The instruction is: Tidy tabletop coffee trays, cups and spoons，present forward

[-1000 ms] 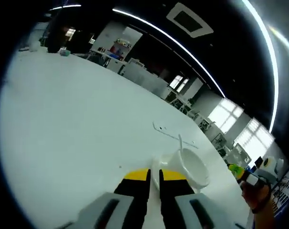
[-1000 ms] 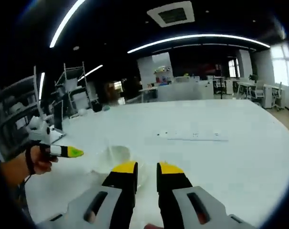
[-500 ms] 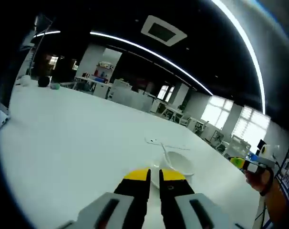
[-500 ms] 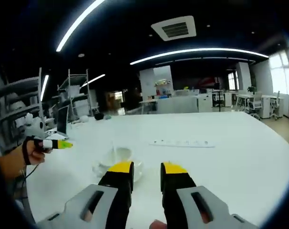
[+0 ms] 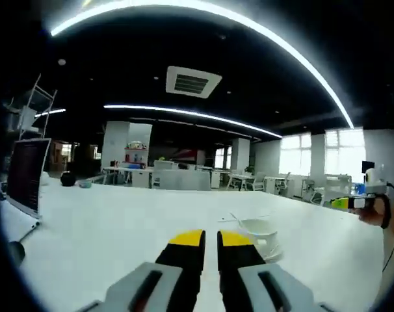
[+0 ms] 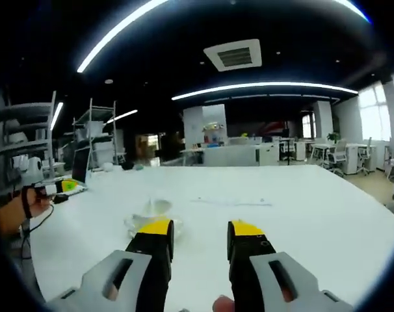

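Office-wide, dim ceiling with strip lights [image 5: 203, 116], and under you a broad, smooth white bench [image 5: 106, 240]. Start at your left gripper [image 5: 210, 239]: the yellow-tipped jaws sit nearly together with only a thin slit between them, holding nothing. Just beyond them and slightly right rests the white coffee cup [image 5: 257, 227] on its saucer [image 5: 270, 246], a thin spoon [image 5: 236, 219] handle poking up from the cup. Your right gripper [image 6: 198, 229] has its jaws parted wide, also empty, and from there the cup sits ahead-left on the saucer, close to the left jaw.

Watch the risks now. That cup looks like glazed ceramic, slick and round-walled, so a pinch on the rim could slip and tip it off the saucer. The saucer is shallow and glossy on a glossy bench, so I'd judge a nudge from a jaw would slide it rather than lift it. The spoon is loose and slender; any tilt of the cup could send it clattering out. Both views look level across the bench, so depth to the cup is hard to read; come in slowly.

Further back, a pale flat strip [image 6: 231, 202] lies on the bench, well apart from the cup.
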A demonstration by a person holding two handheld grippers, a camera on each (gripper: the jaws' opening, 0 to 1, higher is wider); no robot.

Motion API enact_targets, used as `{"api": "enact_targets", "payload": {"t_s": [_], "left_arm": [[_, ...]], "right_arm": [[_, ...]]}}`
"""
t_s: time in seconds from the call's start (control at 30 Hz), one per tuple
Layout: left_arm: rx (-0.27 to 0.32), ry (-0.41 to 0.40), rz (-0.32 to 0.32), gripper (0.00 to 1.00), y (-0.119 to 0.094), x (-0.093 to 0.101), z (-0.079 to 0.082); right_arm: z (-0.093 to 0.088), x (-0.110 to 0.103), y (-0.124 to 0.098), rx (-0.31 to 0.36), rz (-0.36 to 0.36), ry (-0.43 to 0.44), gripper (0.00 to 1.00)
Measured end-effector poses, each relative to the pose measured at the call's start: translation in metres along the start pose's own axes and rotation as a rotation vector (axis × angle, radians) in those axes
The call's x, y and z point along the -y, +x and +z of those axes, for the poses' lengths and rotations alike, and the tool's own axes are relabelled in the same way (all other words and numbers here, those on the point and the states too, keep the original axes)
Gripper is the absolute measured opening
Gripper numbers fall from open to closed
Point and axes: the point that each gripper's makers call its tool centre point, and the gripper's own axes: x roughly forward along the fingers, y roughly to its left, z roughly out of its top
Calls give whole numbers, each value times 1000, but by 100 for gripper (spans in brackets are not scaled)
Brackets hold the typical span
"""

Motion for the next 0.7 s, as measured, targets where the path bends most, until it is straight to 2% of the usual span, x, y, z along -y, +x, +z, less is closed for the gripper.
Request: {"api": "enact_targets", "payload": {"t_s": [0.1,0.2,0.3,0.4,0.47,0.6,0.7], "left_arm": [[1,4,4,10,-11,-6,-4],[14,15,14,11,-23,-12,-5],[29,57,38,16,-36,-18,-5],[44,50,62,18,-50,-24,-5],[44,67,86,18,-58,-28,-8],[43,70,119,20,-73,-34,-16],[57,124,154,22,-83,-38,-19]], "right_arm": [[0,6,-7,20,-8,7,34],[-1,8,-19,32,-18,-25,34],[-3,8,-30,40,-23,-65,34],[-12,7,-40,14,-23,-71,44],[-16,8,-46,10,-34,-100,42],[-22,9,-54,17,-37,-75,43],[-27,9,-61,27,-46,-62,43]]}}
